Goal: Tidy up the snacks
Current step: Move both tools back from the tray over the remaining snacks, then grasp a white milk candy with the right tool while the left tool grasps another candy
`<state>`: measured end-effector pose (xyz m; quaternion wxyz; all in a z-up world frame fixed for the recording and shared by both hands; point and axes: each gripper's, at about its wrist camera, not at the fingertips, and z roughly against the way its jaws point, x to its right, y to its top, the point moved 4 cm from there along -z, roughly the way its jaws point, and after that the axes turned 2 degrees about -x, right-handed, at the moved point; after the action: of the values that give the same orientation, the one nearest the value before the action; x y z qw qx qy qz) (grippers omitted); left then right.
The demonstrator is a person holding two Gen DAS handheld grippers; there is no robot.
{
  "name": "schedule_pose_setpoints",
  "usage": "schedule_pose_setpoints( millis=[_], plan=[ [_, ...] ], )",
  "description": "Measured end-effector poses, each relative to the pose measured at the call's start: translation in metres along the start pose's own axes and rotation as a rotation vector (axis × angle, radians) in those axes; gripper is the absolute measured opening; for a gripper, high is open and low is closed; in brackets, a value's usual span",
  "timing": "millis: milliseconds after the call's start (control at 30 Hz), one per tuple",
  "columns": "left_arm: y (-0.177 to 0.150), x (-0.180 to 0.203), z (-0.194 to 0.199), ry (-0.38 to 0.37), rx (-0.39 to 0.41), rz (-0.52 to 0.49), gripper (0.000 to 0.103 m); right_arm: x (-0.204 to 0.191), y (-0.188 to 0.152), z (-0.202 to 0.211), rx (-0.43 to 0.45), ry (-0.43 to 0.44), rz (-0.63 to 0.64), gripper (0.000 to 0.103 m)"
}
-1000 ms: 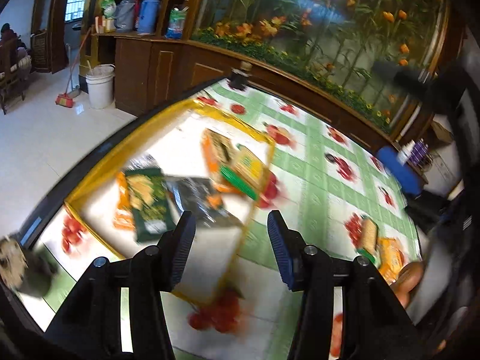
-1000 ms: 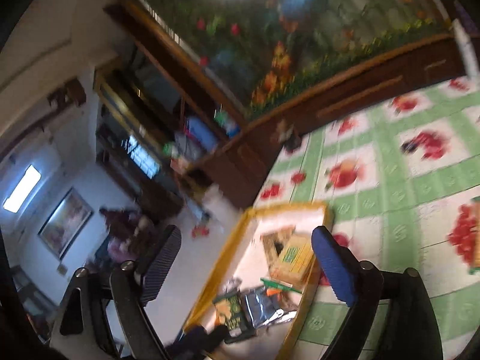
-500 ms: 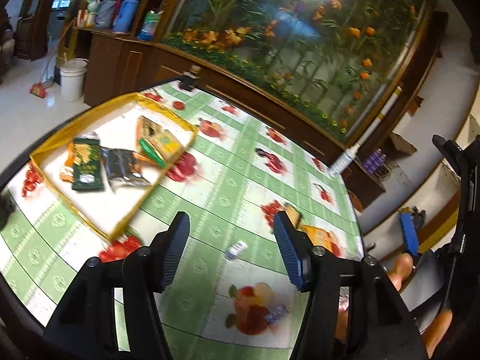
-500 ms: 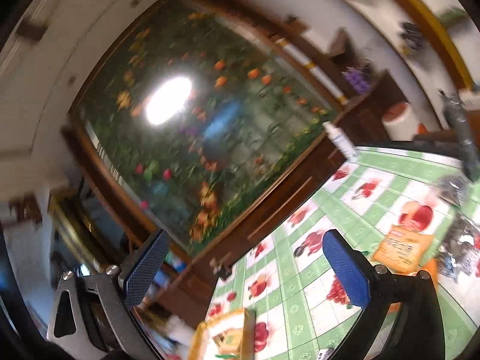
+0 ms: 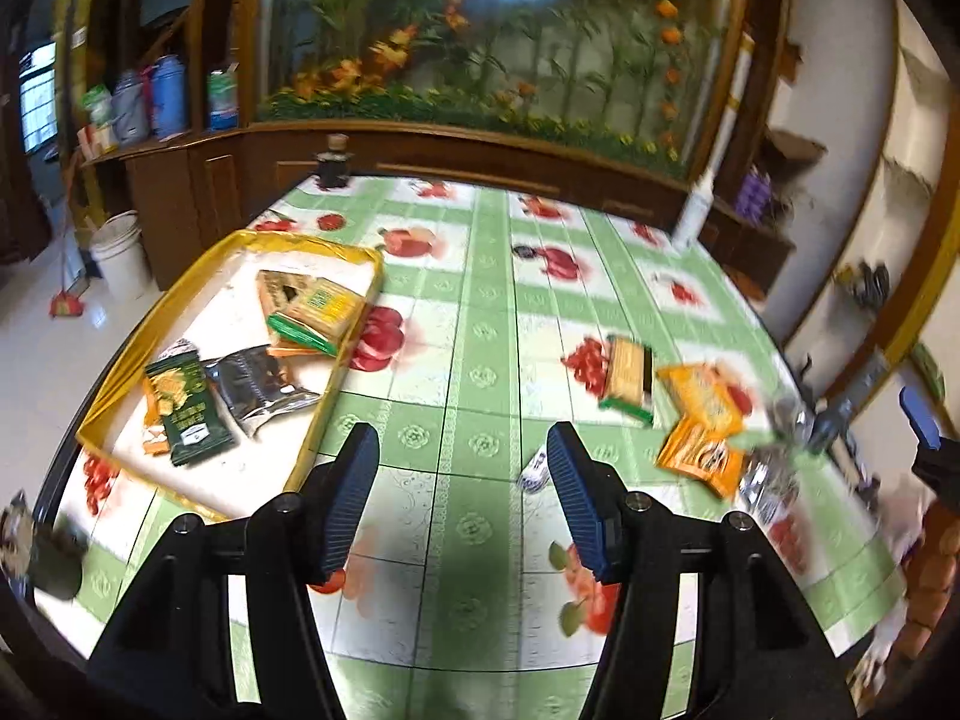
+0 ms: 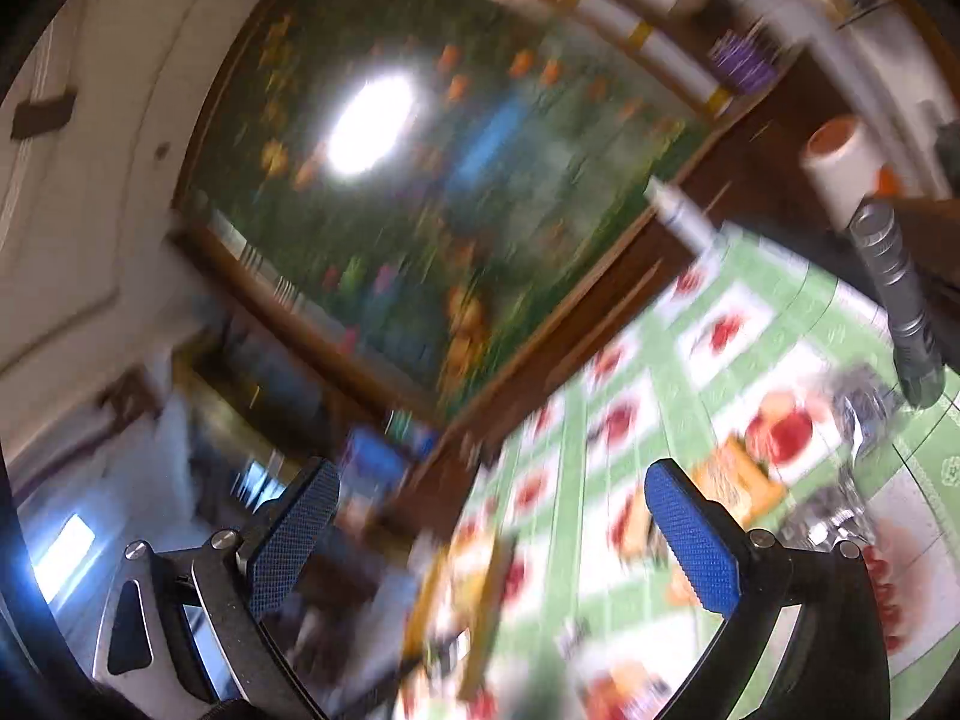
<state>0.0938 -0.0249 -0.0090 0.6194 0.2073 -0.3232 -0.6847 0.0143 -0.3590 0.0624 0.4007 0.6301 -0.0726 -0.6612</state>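
Note:
A yellow-rimmed tray (image 5: 336, 369) at the table's left holds several snack packs: a green pack (image 5: 189, 408), a dark foil pack (image 5: 258, 381) and a green-and-yellow box (image 5: 315, 315). Loose on the table at the right lie a cracker pack (image 5: 627, 372), orange packs (image 5: 702, 420) and silver foil packs (image 5: 765, 480). A small wrapped item (image 5: 534, 471) lies by my right finger. My left gripper (image 5: 459, 495) is open and empty above the table's near middle. My right gripper (image 6: 489, 531) is open and empty, raised and tilted; its view is blurred.
The table (image 5: 480, 300) has a green fruit-print cloth. A dark bottle (image 5: 333, 162) and a white bottle (image 5: 693, 210) stand at its far edge. A wooden cabinet (image 5: 480, 156) with a flower mural runs behind. A white bucket (image 5: 120, 255) stands on the floor at left.
My left gripper has swung right and pulled back from the tray, now facing the table's middle. My right gripper has tilted up and is swinging back down toward the table.

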Motion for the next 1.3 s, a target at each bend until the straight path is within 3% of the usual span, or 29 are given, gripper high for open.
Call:
schedule_pose_setpoints(
  millis=[33, 133, 233, 433, 567, 700, 733, 833, 1000, 1167, 1267, 1300],
  plan=[
    [-0.003, -0.001, -0.007, 0.012, -0.017, -0.027, 0.057, 0.006, -0.006, -0.003, -0.072, -0.044, 0.050, 0.102],
    [-0.004, 0.001, -0.032, 0.024, -0.062, -0.105, 0.057, 0.012, -0.053, -0.022, -0.290, -0.297, 0.299, 0.101],
    [-0.006, 0.009, -0.050, 0.003, -0.087, -0.177, 0.057, 0.021, -0.110, -0.048, -0.462, -0.362, 0.380, 0.096],
    [-0.011, 0.025, -0.079, 0.028, -0.113, -0.310, 0.057, 0.028, -0.171, -0.091, -0.611, -0.419, 0.605, 0.095],
    [-0.011, 0.029, -0.095, -0.021, -0.144, -0.316, 0.057, 0.025, -0.185, -0.112, -0.666, -0.408, 0.754, 0.094],
    [-0.007, 0.036, -0.105, -0.026, -0.143, -0.338, 0.057, 0.030, -0.194, -0.130, -0.748, -0.371, 0.814, 0.068],
    [-0.006, 0.038, -0.108, -0.023, -0.146, -0.347, 0.057, 0.030, -0.195, -0.133, -0.764, -0.368, 0.818, 0.066],
    [-0.010, 0.043, -0.114, -0.040, -0.171, -0.372, 0.057, 0.031, -0.200, -0.139, -0.780, -0.377, 0.849, 0.068],
    [-0.013, 0.049, -0.105, -0.155, -0.171, -0.388, 0.057, 0.031, -0.198, -0.138, -0.785, -0.349, 0.826, 0.068],
    [-0.014, 0.058, -0.104, -0.155, -0.175, -0.435, 0.057, 0.032, -0.194, -0.137, -0.772, -0.335, 0.798, 0.068],
    [-0.021, 0.064, -0.116, -0.129, -0.220, -0.471, 0.056, 0.033, -0.196, -0.142, -0.771, -0.346, 0.808, 0.067],
    [-0.024, 0.064, -0.120, -0.132, -0.237, -0.479, 0.044, 0.032, -0.197, -0.143, -0.771, -0.354, 0.822, 0.064]
  ],
)
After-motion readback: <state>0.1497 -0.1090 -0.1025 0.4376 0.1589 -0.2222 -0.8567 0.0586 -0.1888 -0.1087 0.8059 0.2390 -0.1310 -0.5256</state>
